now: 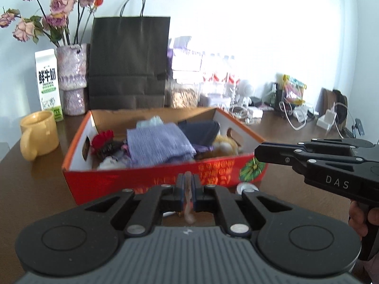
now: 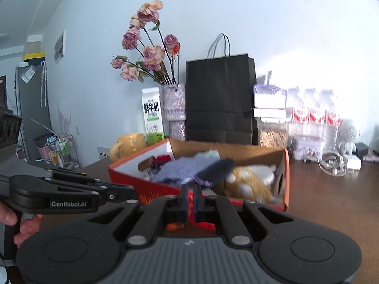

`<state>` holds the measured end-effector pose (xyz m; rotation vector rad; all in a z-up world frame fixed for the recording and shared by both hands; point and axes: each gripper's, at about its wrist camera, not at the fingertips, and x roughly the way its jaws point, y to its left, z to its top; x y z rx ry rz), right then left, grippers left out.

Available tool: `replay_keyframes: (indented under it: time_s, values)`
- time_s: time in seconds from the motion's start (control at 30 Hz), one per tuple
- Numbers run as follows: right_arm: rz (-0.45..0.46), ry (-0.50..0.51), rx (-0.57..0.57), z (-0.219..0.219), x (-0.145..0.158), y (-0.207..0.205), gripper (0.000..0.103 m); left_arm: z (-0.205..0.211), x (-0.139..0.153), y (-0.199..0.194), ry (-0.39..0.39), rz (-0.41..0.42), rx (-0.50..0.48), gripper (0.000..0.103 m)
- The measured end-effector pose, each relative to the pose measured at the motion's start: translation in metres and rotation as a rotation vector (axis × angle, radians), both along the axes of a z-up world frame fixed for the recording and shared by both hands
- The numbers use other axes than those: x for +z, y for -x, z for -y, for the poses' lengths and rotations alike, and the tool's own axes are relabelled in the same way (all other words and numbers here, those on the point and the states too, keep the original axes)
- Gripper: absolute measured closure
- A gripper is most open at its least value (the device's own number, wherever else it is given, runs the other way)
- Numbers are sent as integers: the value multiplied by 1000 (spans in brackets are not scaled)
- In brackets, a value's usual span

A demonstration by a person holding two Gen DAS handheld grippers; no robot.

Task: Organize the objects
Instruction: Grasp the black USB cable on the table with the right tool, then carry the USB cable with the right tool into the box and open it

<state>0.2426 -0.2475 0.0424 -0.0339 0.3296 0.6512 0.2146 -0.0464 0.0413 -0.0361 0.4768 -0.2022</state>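
Note:
An open red and orange box (image 1: 213,170) (image 2: 285,189) stands on the brown table just beyond both grippers. It holds a folded purple cloth (image 1: 158,142) (image 2: 180,169), a dark cloth (image 1: 201,130), a red item (image 1: 101,139) and a yellow spotted plush (image 2: 246,184). My left gripper (image 1: 188,182) (image 2: 133,193) is in front of the box's near wall, shut on a thin pinkish strip (image 1: 188,203) that hangs down between its pads. My right gripper (image 2: 190,195) (image 1: 258,153) is at the box's right corner, shut; I see nothing in it.
Behind the box are a yellow mug (image 1: 38,135), a milk carton (image 1: 48,82), a vase of dried roses (image 1: 71,71), a black paper bag (image 1: 129,64) and water bottles (image 2: 315,116). Cables and chargers (image 1: 296,116) lie at the back right. A small white round object (image 1: 246,187) sits by the box front.

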Motion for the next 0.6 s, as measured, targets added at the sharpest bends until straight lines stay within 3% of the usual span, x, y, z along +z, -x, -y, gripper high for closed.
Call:
replay_keyframes:
  time_s: [0.13, 0.2, 0.4, 0.5, 0.6]
  values:
    - [16, -3, 1, -6, 10, -6, 100, -6, 10, -3, 12, 25, 1, 96]
    - [-22, 36, 12, -8, 7, -9, 96, -10, 9, -4, 17, 22, 1, 96]
    - [-167, 186, -31, 9, -38, -5, 85, -20, -4, -2, 27, -19, 6, 96]
    - [-248, 226, -57, 18, -59, -10, 84, -23, -9, 0, 29, -34, 8, 96]
    - [-256, 237, -49, 15, -68, -12, 77, -22, -11, 3, 35, -35, 8, 96]
